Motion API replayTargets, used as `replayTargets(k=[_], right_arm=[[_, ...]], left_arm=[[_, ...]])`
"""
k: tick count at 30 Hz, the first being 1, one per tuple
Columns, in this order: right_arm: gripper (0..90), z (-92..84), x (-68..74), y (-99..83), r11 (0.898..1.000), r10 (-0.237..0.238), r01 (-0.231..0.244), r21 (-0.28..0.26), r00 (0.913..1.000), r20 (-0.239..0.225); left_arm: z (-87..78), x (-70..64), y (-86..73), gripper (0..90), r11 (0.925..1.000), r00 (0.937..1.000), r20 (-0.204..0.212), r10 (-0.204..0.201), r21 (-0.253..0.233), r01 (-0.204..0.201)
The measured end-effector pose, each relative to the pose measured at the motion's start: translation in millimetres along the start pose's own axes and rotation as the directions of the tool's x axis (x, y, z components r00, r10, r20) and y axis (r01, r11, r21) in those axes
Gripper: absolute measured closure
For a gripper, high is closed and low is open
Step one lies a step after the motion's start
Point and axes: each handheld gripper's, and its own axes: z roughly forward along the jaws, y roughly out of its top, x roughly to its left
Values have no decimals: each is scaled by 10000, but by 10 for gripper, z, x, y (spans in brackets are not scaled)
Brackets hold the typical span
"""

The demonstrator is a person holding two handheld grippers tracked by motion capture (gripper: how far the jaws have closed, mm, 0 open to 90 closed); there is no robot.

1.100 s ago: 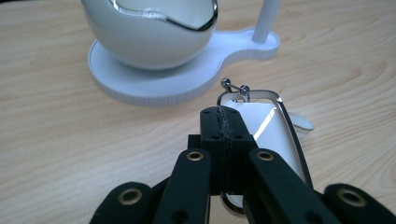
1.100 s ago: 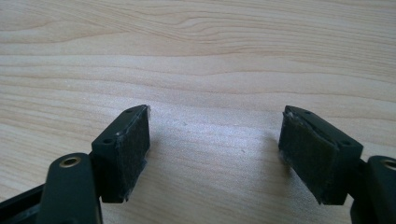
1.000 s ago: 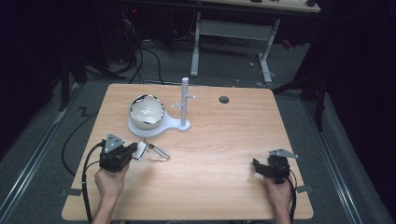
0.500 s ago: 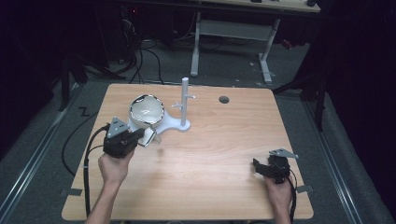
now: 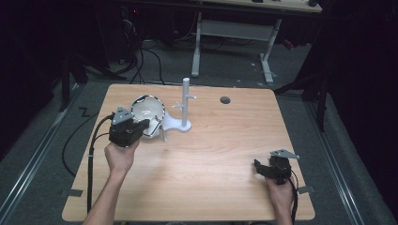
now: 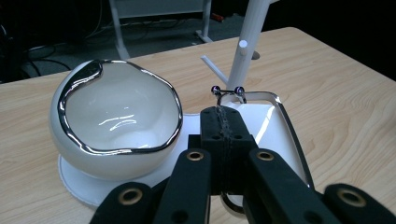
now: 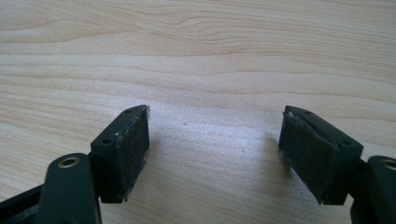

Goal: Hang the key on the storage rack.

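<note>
Left gripper (image 6: 223, 122) closed on a thin metal handle (image 6: 227, 91).
White, silver-rimmed cup (image 6: 116, 126) rests on a white base (image 6: 79, 184); a white post (image 6: 246, 44) rises behind, on the wooden tabletop (image 6: 345, 88).

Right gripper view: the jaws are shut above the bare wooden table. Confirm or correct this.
Wrong in one respect: the jaws of the right gripper stand open with a wide gap between them, not shut. The right gripper view shows this. The rest holds: they are above the bare wooden table.
</note>
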Motion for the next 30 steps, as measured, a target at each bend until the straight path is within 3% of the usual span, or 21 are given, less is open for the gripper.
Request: replayTargets(k=[30], right_arm=[[247,0,-1,0,10000,3,-3,4,10000,-8]], left_arm=[[255,11,415,897,9985,9998,162,-124,-526,132]])
